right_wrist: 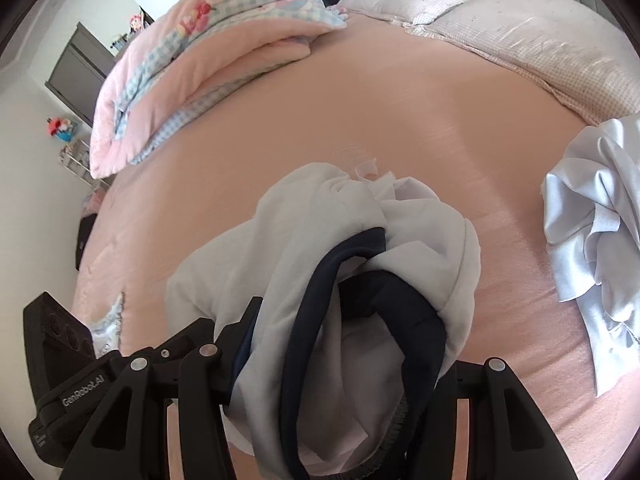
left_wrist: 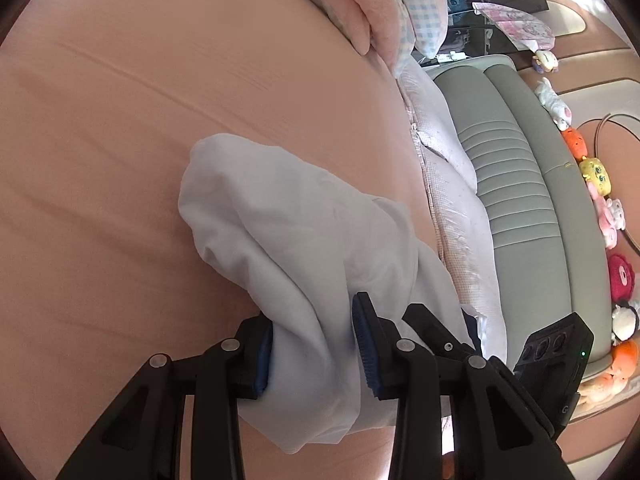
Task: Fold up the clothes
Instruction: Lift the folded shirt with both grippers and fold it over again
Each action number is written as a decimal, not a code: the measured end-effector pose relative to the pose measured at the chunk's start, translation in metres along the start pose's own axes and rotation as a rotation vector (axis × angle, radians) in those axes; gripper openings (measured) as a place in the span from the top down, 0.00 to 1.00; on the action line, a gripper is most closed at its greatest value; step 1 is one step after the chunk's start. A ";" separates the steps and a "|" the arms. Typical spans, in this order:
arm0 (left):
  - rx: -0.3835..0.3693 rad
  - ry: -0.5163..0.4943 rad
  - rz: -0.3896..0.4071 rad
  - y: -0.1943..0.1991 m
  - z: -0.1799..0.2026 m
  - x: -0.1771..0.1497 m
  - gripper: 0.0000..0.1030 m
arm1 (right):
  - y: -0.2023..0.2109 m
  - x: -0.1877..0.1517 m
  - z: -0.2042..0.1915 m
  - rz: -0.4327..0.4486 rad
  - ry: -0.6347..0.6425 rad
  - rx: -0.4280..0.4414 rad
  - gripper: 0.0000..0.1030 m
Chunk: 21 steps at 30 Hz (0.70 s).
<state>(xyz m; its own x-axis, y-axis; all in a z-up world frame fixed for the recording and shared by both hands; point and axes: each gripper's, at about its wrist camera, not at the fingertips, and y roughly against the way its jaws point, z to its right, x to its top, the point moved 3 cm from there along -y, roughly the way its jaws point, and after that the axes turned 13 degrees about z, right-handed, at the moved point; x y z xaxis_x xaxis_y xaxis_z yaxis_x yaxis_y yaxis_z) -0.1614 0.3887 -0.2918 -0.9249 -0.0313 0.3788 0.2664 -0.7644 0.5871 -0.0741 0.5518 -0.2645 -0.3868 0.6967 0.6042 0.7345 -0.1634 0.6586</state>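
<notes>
Fabric is bunching between both sets of jaws — I'm clamping the left gripper point(left_wrist: 316, 344) and right gripper point(right_wrist: 320, 364) on the white garment point(left_wrist: 288, 232), lifting it over the pink bed point(left_wrist: 120, 120) — presumably to spread it for folding.

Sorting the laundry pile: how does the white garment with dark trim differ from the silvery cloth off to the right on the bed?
The white garment is matte with navy trim; the silvery cloth is shiny and plain. The garment is bunched inside the right tool, while the silvery cloth lies loose and untouched on the pink sheet. Both are crumpled and unfolded.
</notes>
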 end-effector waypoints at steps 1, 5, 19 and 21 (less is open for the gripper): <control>-0.011 0.003 0.000 0.001 0.002 0.002 0.68 | 0.003 0.002 -0.001 0.008 -0.007 0.011 0.50; -0.036 0.004 0.002 0.012 0.009 0.006 0.68 | 0.009 0.001 -0.003 0.007 0.003 0.012 0.50; -0.053 -0.054 0.019 0.040 0.020 0.005 0.89 | 0.039 0.008 -0.050 0.034 0.195 -0.066 0.70; -0.053 -0.044 0.022 0.045 0.017 0.006 0.89 | 0.049 0.006 -0.048 0.033 0.206 -0.068 0.70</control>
<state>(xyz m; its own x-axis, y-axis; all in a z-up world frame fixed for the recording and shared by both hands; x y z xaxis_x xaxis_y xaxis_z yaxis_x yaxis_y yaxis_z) -0.1500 0.3656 -0.2508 -0.9057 -0.0213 0.4234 0.2710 -0.7971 0.5396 -0.0674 0.5143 -0.2068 -0.4742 0.5341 0.6999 0.7121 -0.2349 0.6617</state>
